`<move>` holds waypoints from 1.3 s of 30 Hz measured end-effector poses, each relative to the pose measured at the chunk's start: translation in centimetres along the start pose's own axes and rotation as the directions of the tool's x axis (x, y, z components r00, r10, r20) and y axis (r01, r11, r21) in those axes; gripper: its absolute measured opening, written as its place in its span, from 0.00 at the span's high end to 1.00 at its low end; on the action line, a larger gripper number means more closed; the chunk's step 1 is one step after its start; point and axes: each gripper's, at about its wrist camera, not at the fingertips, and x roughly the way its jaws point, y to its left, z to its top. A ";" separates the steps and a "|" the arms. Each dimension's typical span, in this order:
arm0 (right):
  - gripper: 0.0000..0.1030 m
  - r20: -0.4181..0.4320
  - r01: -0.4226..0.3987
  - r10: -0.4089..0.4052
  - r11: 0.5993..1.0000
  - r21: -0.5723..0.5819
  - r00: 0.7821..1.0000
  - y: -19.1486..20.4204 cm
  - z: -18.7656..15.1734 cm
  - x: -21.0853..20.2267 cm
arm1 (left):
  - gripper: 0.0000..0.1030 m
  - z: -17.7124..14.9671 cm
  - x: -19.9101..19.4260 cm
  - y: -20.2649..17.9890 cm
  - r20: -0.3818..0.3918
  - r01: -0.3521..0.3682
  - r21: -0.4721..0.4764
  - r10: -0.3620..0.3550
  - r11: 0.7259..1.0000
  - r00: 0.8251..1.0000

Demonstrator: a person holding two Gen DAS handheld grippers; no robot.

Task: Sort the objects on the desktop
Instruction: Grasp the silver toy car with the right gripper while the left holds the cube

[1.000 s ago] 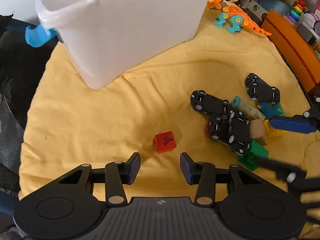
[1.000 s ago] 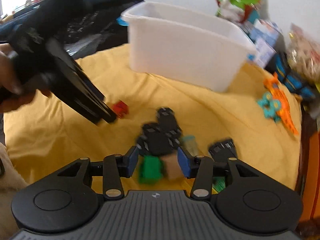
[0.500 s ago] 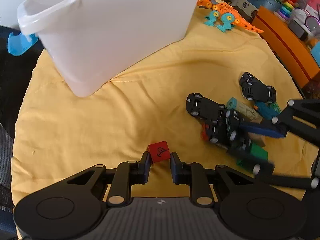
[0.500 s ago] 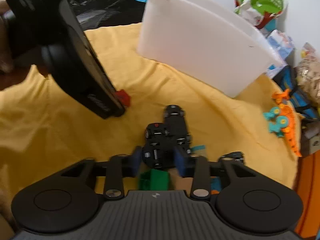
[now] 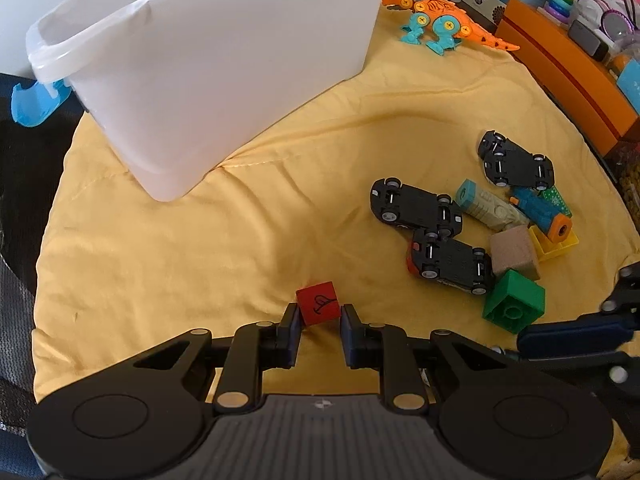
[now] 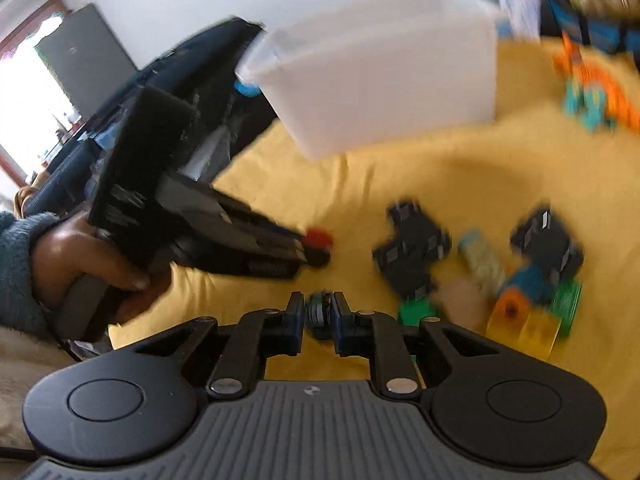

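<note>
Pinching the red cube [image 5: 319,303] between my left gripper [image 5: 319,326] pads, I mean it for the white bin [image 5: 224,60] at the yellow cloth's [image 5: 180,248] far edge. My right gripper [image 6: 319,318] is clenched on a small dark toy [image 6: 319,312], too blurred to name. Bare cloth lies open toward the bin; the black cars [image 5: 436,232] crowd the right side.

Left wrist view is sharp and evenly bright, soft shadows, heavy fisheye bending at the edges. Right wrist view is smeared with motion blur, and the window [image 6: 24,92] top left is blown out white.
</note>
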 end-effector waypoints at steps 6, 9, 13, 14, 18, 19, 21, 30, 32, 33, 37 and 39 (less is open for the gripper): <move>0.61 -0.002 0.174 -0.174 0.985 0.011 0.985 -0.8 -0.7 -0.8 | 0.75 -0.4 -0.2 0.2 0.005 -0.001 -0.014 0.001 1.000 1.000; 0.56 0.023 0.172 -0.171 0.984 -0.045 0.985 -0.4 -0.9 -1.8 | 0.74 -0.4 -0.2 0.5 0.007 0.013 -0.022 -0.013 1.000 1.000; 0.51 0.027 0.132 -0.129 0.956 -0.263 0.991 1.3 -1.0 -1.6 | 0.74 0.0 0.1 0.3 0.004 0.004 -0.006 -0.004 1.000 1.000; 0.51 0.013 0.126 -0.129 0.932 -0.339 0.992 2.0 -1.0 -1.0 | 0.74 0.1 0.2 0.1 0.003 -0.001 -0.004 0.001 1.000 1.000; 0.54 -0.037 0.109 -0.159 0.811 -0.574 0.987 3.9 -1.2 1.9 | 0.74 0.2 0.2 0.0 -0.004 -0.006 -0.012 0.006 1.000 1.000; 0.55 -0.061 0.090 -0.160 0.789 -0.607 0.985 4.0 -1.2 2.7 | 0.74 0.2 0.2 0.1 -0.005 -0.005 -0.015 0.005 1.000 1.000; 0.55 -0.110 0.062 -0.175 0.755 -0.653 0.978 3.9 -1.2 4.1 | 0.74 0.1 0.1 0.3 -0.010 -0.002 -0.025 0.001 1.000 1.000; 0.68 -0.160 0.084 -0.213 0.814 -0.575 0.964 2.0 -1.8 4.2 | 0.74 -0.1 0.1 0.5 0.006 -0.001 -0.069 0.002 0.998 1.000; 0.68 -0.156 0.097 -0.205 0.852 -0.515 0.966 1.6 -1.7 3.9 | 0.72 0.0 0.2 0.5 0.016 0.000 -0.075 0.001 0.997 1.000; 0.66 -0.156 0.101 -0.198 0.872 -0.478 0.968 1.2 -1.7 3.9 | 0.72 0.0 0.2 0.5 0.021 -0.002 -0.076 0.003 0.997 1.000; 0.54 -0.159 0.085 -0.143 0.941 -0.326 0.977 -0.1 -1.2 4.8 | 0.72 0.3 0.2 -0.3 0.011 -0.031 -0.053 0.031 0.998 0.999; 0.53 -0.158 0.076 -0.122 0.960 -0.271 0.980 -0.3 -0.9 4.6 | 0.72 0.2 0.2 -0.3 0.012 -0.035 -0.049 0.035 0.998 0.999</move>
